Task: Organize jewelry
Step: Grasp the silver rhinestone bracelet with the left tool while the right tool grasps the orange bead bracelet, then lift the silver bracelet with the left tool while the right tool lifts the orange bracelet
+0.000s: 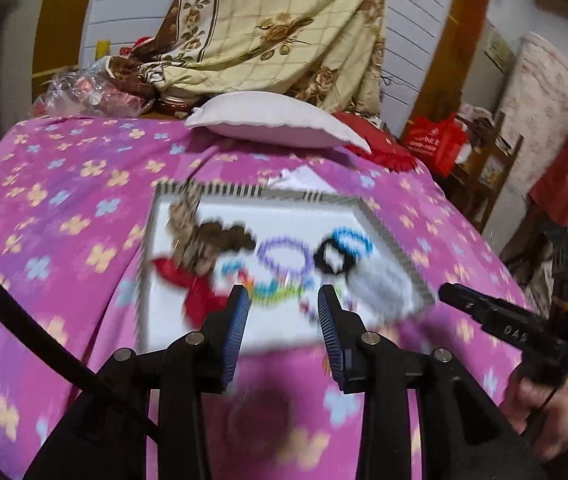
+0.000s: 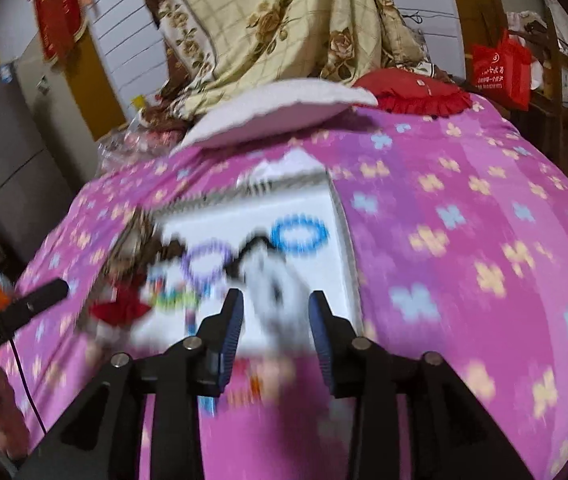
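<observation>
A white tray [image 1: 284,222] lies on the pink flowered bedspread, blurred by motion. On it lie a purple bead bracelet [image 1: 284,256], a blue bead bracelet [image 1: 354,240], a black hair tie [image 1: 330,258], a multicoloured bead bracelet [image 1: 272,288], a brown and red ornament [image 1: 196,256] and a grey-white fluffy piece [image 1: 380,284]. My left gripper [image 1: 284,304] is open and empty above the tray's near edge. My right gripper [image 2: 275,310] is open and empty, with the grey-white piece [image 2: 274,280] just beyond its fingertips. The purple bracelet [image 2: 208,260] and blue bracelet [image 2: 298,236] also show there.
A white pillow [image 1: 276,120] and a red cushion [image 1: 376,140] lie at the bed's far end under a hanging floral cloth [image 1: 284,28]. A red bag [image 1: 436,140] and wooden shelves stand at the right. The other gripper [image 1: 504,320] shows at the right edge.
</observation>
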A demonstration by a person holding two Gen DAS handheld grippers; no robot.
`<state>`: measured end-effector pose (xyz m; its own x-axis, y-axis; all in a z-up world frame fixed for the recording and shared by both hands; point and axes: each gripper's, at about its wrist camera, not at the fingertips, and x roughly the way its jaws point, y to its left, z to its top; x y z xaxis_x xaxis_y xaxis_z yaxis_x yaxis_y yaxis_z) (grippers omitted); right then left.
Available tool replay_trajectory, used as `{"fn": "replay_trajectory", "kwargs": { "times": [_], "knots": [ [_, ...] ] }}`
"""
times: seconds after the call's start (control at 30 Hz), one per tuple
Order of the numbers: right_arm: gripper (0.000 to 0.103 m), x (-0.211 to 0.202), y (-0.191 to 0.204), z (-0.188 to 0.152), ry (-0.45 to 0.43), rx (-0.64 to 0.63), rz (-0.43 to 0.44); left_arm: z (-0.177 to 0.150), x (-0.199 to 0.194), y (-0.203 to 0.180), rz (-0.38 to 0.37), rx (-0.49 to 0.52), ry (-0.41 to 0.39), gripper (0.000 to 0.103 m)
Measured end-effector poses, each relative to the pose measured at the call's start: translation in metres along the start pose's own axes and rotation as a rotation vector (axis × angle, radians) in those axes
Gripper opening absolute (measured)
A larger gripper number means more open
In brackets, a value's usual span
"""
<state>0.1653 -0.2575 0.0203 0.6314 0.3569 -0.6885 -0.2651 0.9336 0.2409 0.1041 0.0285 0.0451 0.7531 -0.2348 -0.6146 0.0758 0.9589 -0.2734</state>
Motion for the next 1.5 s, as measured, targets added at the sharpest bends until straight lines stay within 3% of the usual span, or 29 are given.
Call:
{"fn": "replay_trajectory", "kwargs": {
  "times": [0.07,0.17,0.27,0.33,0.43,0.6,0.77,0.93,0.97,1.0,1.07,1.23,1.37,1.5],
  "knots": [
    [0.038,-0.006,-0.002,-0.028,0.059,-0.01,-0.002,-0.026,-0.009,0.005,-0.008,-0.007,0.034,0.025],
    [0.04,-0.007,0.007,-0.058,0.161,-0.104,-0.021,-0.054,-0.006,0.009,0.024,-0.025,0.144,0.025],
    [0.058,-0.006,0.013,-0.071,0.188,-0.181,-0.028,-0.06,0.005,0.01,0.07,-0.013,0.171,0.025],
    [0.059,-0.001,0.009,-0.074,0.211,-0.166,-0.023,-0.061,0.015,0.014,0.1,-0.029,0.184,0.025],
    [0.061,0.005,0.008,-0.071,0.214,-0.151,-0.029,-0.066,0.025,0.02,0.085,-0.066,0.21,0.025],
    [0.081,0.019,0.023,-0.07,0.221,-0.204,-0.053,-0.07,0.034,0.015,0.099,-0.042,0.229,0.025],
    [0.088,0.027,0.039,-0.073,0.231,-0.291,-0.081,-0.069,0.038,0.009,0.132,0.002,0.22,0.027],
    [0.084,0.023,0.042,-0.064,0.18,-0.276,-0.015,-0.068,0.042,0.002,0.169,0.047,0.227,0.026],
    [0.084,0.022,0.043,-0.061,0.164,-0.278,0.004,-0.068,0.043,-0.001,0.183,0.064,0.229,0.02],
    [0.084,0.022,0.044,-0.058,0.152,-0.283,0.02,-0.069,0.044,-0.002,0.193,0.08,0.23,0.008],
    [0.083,0.024,0.045,-0.052,0.124,-0.275,0.021,-0.068,0.044,0.0,0.193,0.073,0.232,0.0],
    [0.075,0.033,0.041,-0.035,0.088,-0.209,0.03,-0.062,0.035,0.009,0.152,0.005,0.195,0.0],
    [0.052,0.051,0.037,-0.03,0.111,-0.171,0.011,-0.057,0.026,0.003,0.1,0.008,0.147,0.0],
    [0.04,0.064,0.034,-0.028,0.115,-0.152,-0.005,-0.058,0.03,-0.002,0.083,0.021,0.162,0.0]
  ]
}}
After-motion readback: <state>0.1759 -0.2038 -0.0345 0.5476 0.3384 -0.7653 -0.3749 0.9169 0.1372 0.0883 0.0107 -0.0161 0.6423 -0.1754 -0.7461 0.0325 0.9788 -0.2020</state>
